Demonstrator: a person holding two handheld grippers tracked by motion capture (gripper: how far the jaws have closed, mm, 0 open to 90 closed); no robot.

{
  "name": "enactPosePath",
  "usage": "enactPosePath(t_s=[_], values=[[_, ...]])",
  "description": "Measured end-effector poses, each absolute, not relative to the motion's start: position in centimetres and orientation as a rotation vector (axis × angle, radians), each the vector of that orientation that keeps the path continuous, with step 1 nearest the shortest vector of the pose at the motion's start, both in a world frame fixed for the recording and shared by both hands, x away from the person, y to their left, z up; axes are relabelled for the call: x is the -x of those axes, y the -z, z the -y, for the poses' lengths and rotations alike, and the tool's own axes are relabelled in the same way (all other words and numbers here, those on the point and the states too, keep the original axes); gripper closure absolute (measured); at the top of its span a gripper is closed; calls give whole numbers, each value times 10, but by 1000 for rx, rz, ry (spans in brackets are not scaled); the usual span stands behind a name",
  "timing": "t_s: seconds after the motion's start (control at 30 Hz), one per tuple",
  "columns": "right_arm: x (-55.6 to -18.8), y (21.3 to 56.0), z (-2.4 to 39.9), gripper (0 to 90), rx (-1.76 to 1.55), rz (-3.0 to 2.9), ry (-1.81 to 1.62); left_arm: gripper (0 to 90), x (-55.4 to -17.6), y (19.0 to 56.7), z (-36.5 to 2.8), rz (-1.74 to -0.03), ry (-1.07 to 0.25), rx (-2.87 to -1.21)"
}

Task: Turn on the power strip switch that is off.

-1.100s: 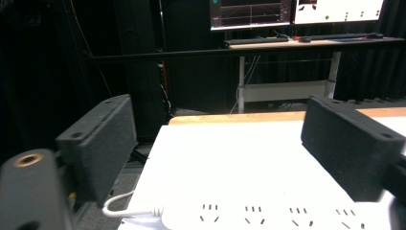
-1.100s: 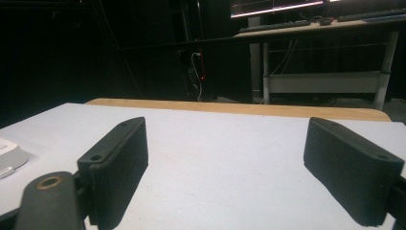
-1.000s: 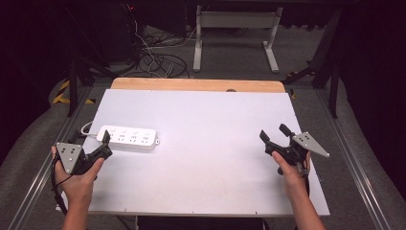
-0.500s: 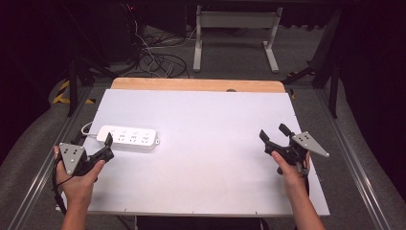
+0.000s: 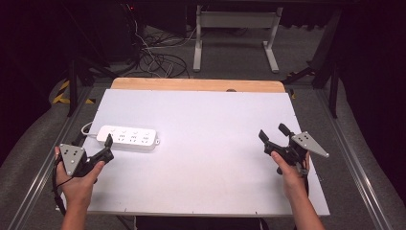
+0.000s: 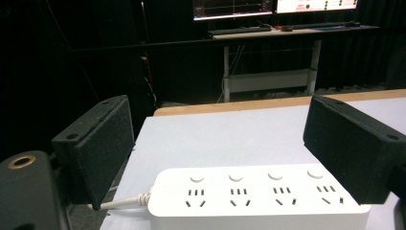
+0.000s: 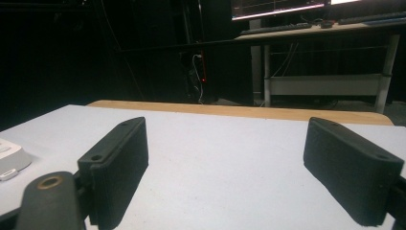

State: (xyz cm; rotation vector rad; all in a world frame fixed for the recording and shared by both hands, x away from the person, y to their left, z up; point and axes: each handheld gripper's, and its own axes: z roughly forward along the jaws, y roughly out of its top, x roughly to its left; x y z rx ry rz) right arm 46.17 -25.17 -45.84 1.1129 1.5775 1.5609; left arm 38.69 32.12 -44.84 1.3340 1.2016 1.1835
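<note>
At the lower left of the high view, the person's left hand (image 5: 79, 179) holds the left gripper (image 5: 106, 147) over the near-left corner of the white table (image 5: 215, 143), its jaws pointing up-frame toward a white power strip (image 5: 127, 137). One black jaw tip shows against the strip's near edge; from above I cannot tell whether it touches. In the left gripper view the left gripper (image 6: 218, 158) has its jaws spread wide, one at the left edge of the frame and one at the right, and the power strip (image 6: 258, 196) lies low in the centre between them, filling most of the gap (four socket groups, each with a round button above it). Its white cord (image 6: 125, 202) leaves the strip's left end, passing behind the left jaw. Neither pad presses on the casing.

The middle of the table is bare, with a wooden strip (image 5: 196, 85) along its far edge.

At the lower right of the high view, the right hand (image 5: 289, 170) holds the right gripper (image 5: 273, 133), well apart from the strip. In the right gripper view the right gripper (image 7: 225, 163) is likewise spread, with bare tabletop between the jaws; an end of the power strip (image 7: 9, 160) peeks in at the left edge.
</note>
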Motion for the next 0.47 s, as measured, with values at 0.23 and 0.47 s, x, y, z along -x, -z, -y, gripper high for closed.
enactPosePath(t_s=[0.23, 0.47], values=[[-461, 458, 252, 160, -1113, -1579, -1560, 106, -388, 449, -321, -1198, -1176, -1343], [-463, 459, 253, 160, -1119, -1576, -1562, 106, -389, 450, -323, -1204, -1180, -1344]])
